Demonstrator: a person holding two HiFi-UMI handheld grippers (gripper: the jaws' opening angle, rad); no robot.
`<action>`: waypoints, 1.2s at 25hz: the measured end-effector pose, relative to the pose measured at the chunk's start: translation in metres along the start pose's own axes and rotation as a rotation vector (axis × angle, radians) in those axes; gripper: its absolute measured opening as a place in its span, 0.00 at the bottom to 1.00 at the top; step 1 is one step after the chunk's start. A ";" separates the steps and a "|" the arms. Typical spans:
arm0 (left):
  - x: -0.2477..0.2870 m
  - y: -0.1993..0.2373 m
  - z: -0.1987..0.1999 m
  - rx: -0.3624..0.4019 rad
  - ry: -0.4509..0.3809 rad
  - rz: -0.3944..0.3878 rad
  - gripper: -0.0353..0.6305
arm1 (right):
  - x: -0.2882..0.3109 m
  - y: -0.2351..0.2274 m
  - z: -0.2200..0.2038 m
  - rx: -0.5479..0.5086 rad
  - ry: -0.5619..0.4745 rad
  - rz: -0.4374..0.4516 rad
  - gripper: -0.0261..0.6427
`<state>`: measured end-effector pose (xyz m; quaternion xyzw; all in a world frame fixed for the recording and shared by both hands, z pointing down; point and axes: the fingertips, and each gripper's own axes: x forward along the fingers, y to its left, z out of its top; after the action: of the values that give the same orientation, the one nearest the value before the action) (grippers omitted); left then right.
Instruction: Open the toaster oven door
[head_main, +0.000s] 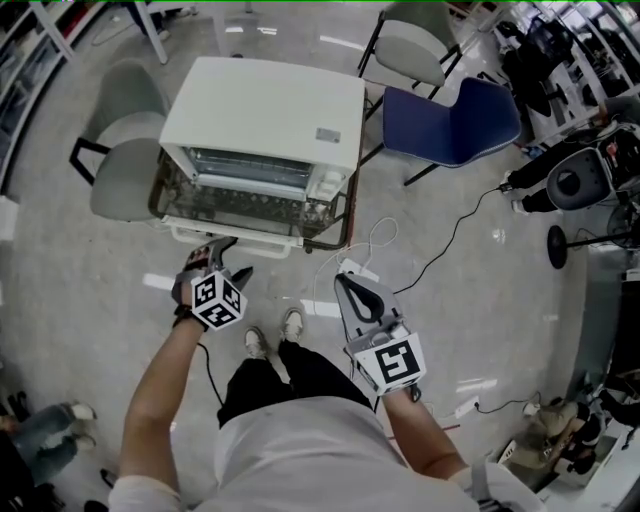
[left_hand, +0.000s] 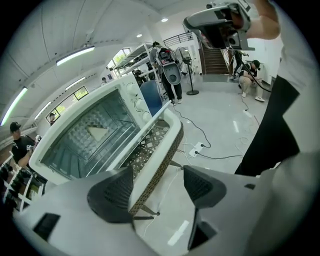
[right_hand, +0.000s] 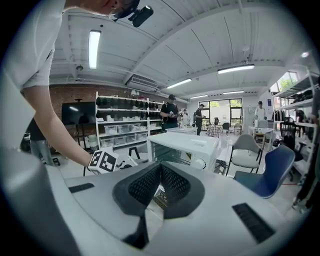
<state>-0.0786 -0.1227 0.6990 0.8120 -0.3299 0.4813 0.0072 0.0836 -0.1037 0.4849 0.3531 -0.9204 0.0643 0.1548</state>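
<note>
The white toaster oven (head_main: 265, 110) stands on a low wicker table (head_main: 335, 225). Its glass door (head_main: 240, 208) is folded down toward me, with the white handle bar (head_main: 235, 237) at its front edge. In the left gripper view I look into the oven cavity (left_hand: 95, 137), and the handle bar (left_hand: 167, 132) runs down toward the jaws. My left gripper (head_main: 226, 256) (left_hand: 157, 181) is open just in front of the handle; the door's edge shows in the gap and neither pad presses on it. My right gripper (head_main: 348, 288) (right_hand: 160, 170) is shut and empty, held back to the right.
Grey chairs (head_main: 125, 165) (head_main: 415, 45) and a blue chair (head_main: 460, 120) ring the oven. A power strip (head_main: 358, 268) and cables (head_main: 450, 240) lie on the floor at the right. My shoes (head_main: 275, 335) are below the table. Black equipment (head_main: 575, 180) stands far right.
</note>
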 end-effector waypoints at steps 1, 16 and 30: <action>0.000 -0.003 -0.002 -0.012 -0.002 0.000 0.52 | 0.000 0.002 -0.001 0.000 0.002 0.003 0.07; 0.018 -0.032 -0.027 -0.070 0.014 0.024 0.53 | 0.004 0.011 -0.024 -0.005 0.041 0.034 0.07; 0.030 -0.049 -0.041 -0.194 -0.034 0.079 0.53 | 0.017 0.021 -0.049 -0.012 0.099 0.064 0.07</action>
<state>-0.0742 -0.0864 0.7598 0.8019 -0.4070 0.4332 0.0613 0.0688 -0.0876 0.5363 0.3191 -0.9227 0.0810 0.2004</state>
